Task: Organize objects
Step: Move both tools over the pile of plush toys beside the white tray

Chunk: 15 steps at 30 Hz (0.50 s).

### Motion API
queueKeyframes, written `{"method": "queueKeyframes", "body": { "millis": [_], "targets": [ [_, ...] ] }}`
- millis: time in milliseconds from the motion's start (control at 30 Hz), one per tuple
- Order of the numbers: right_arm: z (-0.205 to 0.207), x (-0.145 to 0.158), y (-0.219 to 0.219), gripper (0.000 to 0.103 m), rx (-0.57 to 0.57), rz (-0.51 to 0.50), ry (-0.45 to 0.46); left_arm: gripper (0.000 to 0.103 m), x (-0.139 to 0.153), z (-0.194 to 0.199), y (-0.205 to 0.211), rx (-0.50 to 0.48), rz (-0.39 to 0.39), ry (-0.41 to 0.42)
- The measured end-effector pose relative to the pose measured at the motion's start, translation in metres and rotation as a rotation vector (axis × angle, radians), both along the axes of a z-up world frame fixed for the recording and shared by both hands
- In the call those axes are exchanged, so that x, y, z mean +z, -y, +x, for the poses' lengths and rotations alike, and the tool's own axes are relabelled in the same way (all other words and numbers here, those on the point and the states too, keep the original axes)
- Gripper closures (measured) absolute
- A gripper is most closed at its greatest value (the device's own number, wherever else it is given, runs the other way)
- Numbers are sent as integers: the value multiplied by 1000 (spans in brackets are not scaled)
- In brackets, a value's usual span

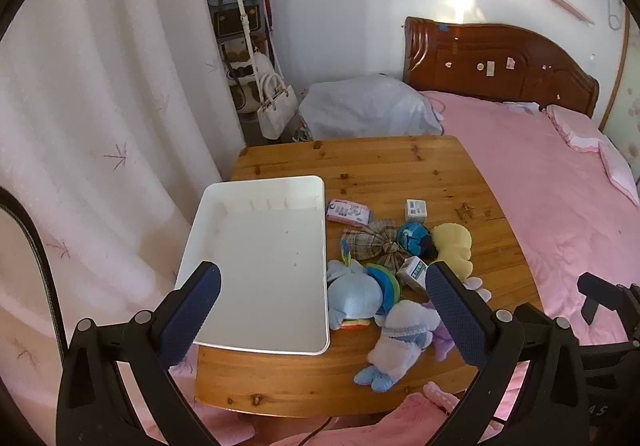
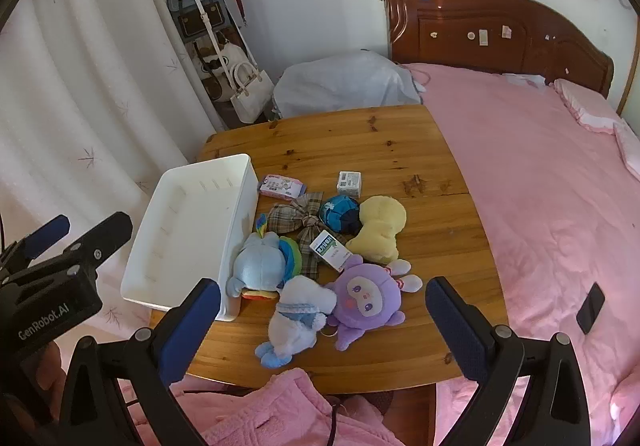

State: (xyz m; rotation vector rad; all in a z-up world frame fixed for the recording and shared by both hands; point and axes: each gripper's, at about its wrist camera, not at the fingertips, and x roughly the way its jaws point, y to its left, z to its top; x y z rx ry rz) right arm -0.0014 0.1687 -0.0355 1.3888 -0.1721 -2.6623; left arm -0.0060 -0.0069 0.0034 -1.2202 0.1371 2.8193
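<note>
Bedroom scene: a knotty wooden tabletop (image 2: 360, 141) is set beside a bed (image 2: 560, 185) covered in pink, with a dark wooden headboard (image 2: 500, 33) against a white wall. Pale curtains (image 1: 100, 85) hang at the left, and handbags (image 2: 246, 89) are hung from a wooden rack near the corner.

On the left part of the tabletop a white tray (image 1: 264, 346) is seen, with nothing inside it. Just to its right a cluster of small things is gathered: a light blue plush toy (image 2: 260, 266), a white and blue plush toy (image 2: 296, 318), a purple plush toy (image 2: 364, 298), a yellow plush toy (image 2: 380, 226), a plaid bow (image 2: 304, 221), a blue ball-shaped toy (image 2: 340, 213), a green and white box (image 2: 330, 250), a small white box (image 2: 349, 183) and a pink packet (image 2: 280, 185). The light blue plush toy is touching the tray's side.

The left tool (image 1: 320, 310) is held above the near edge of the tray, its jaws spread wide with nothing between them. The right tool (image 2: 322, 326) is held over the near plush toys, also spread wide and gripping nothing. A pink fleecy sleeve (image 2: 280, 406) is visible at the bottom.
</note>
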Motion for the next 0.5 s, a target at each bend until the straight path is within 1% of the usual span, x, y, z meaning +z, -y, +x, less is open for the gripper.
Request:
{"method": "queueKeyframes", "body": {
  "millis": [233, 367, 433, 500],
  "targets": [
    [0, -3, 7, 0, -24, -2, 5, 1, 0, -7, 3, -29, 0, 11],
    [7, -8, 15, 0, -29, 12, 4, 1, -3, -10, 10, -45, 35, 15],
    [8, -8, 16, 0, -10, 8, 3, 1, -4, -13, 11, -53, 44, 24],
    [11, -8, 17, 0, -16, 10, -13, 1, -5, -15, 12, -57, 54, 30]
  ]
}}
